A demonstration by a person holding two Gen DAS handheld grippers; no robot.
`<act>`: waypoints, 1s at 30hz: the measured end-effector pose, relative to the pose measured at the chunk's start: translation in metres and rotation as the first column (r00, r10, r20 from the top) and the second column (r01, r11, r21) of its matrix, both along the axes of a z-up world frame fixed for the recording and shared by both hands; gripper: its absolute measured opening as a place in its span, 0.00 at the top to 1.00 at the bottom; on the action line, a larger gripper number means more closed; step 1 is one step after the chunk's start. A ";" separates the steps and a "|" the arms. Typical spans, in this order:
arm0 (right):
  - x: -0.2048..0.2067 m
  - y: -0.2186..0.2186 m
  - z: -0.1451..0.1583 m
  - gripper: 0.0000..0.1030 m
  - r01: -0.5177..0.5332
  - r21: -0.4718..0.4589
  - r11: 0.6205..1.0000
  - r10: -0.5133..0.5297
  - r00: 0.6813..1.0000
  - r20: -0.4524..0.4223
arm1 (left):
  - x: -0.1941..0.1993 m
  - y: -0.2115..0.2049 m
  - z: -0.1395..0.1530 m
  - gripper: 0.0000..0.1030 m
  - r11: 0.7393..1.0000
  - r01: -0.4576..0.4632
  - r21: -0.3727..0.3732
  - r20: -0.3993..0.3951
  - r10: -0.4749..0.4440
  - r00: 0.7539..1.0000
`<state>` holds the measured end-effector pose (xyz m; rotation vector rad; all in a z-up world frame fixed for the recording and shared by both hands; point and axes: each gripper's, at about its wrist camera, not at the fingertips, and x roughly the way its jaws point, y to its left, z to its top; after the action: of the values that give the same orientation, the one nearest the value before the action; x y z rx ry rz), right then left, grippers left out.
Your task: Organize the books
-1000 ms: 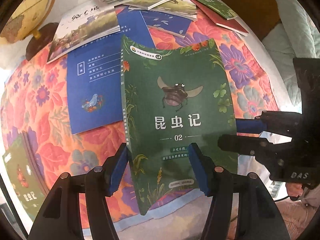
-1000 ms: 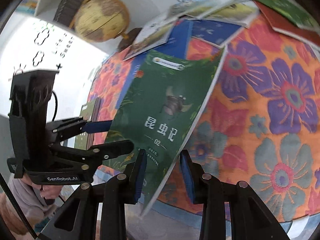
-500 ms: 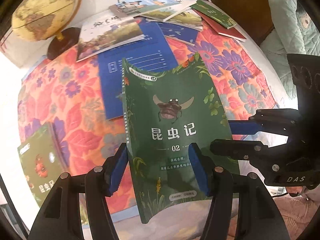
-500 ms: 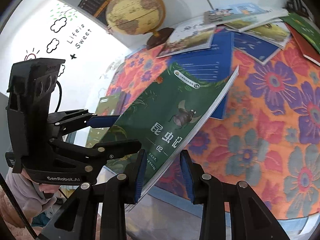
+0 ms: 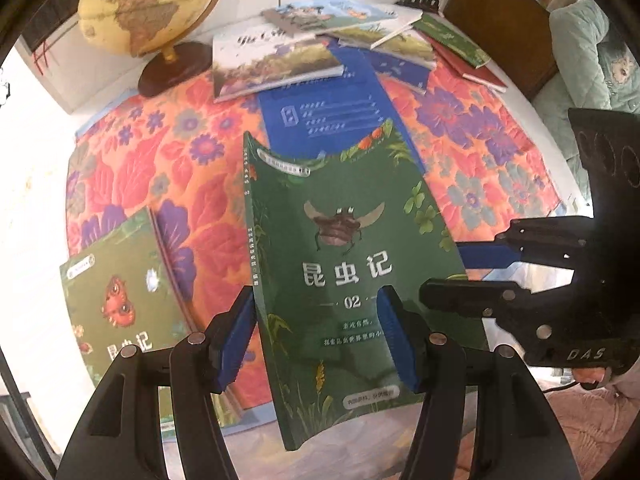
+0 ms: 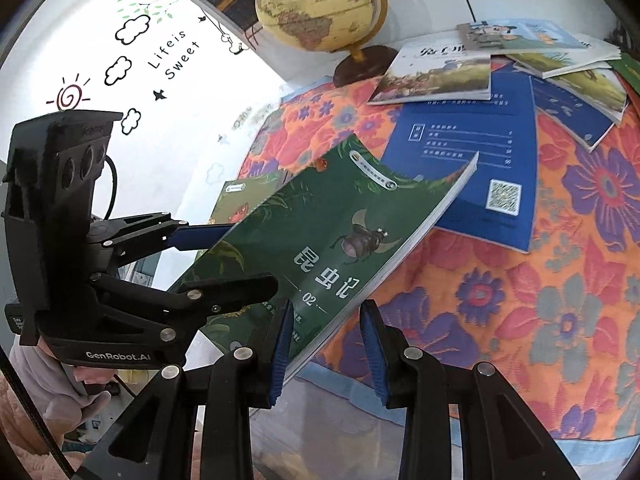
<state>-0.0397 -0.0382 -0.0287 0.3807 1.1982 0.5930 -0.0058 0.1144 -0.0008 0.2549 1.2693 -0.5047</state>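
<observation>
Green book (image 5: 344,240) held between both grippers

At least nine books (image 5: 344,240), one globe (image 5: 148,4)

Room bright, daylight. Left side of both views blown out: white wall (image 6: 160,128) washes to glare, detail lost at the table (image 5: 132,168) edge in left-wrist view. Fisheye bends both pictures hard; black vignette at corners, table curves like a dome. Green book (image 5: 348,264) cover reads sharp centre-frame; far books (image 5: 328,20) soft and smeared. Colours saturated on the cloth. Shadows faint, soft under the globe (image 6: 320,4)
</observation>
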 end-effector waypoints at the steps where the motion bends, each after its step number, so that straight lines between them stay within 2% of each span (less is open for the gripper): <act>1: 0.000 0.001 -0.005 0.67 0.000 0.013 1.000 0.000 1.000 -0.027 | 0.000 0.003 -0.005 0.44 1.000 -0.006 0.002 -0.013 0.006 1.000; 7: -0.005 -0.011 -0.056 0.66 0.075 0.058 0.996 -0.062 0.978 -0.197 | -0.004 0.016 -0.048 0.44 0.999 -0.032 -0.017 -0.139 0.030 0.990; 9: -0.006 -0.016 -0.066 0.66 0.102 0.062 0.993 -0.085 0.971 -0.225 | -0.006 0.016 -0.058 0.44 0.999 -0.030 0.030 -0.135 0.034 0.990; 13: 0.000 -0.029 -0.078 0.66 0.151 0.098 0.984 -0.122 0.958 -0.259 | -0.001 0.022 -0.067 0.44 0.999 -0.043 0.022 -0.183 0.046 0.982; 18: 0.009 -0.034 -0.098 0.66 0.181 0.144 0.973 -0.128 0.939 -0.320 | 0.003 0.024 -0.076 0.46 0.997 -0.041 0.071 -0.213 0.056 0.975; 30: 0.019 -0.024 -0.093 0.66 0.128 0.145 0.981 -0.084 0.956 -0.280 | 0.010 0.028 -0.091 0.46 0.993 -0.091 0.077 -0.245 0.107 0.964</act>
<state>-0.0205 -0.0618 -0.1218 0.6781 1.3867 0.5575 0.0037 0.1428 -0.0917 0.1856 1.5371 -0.4183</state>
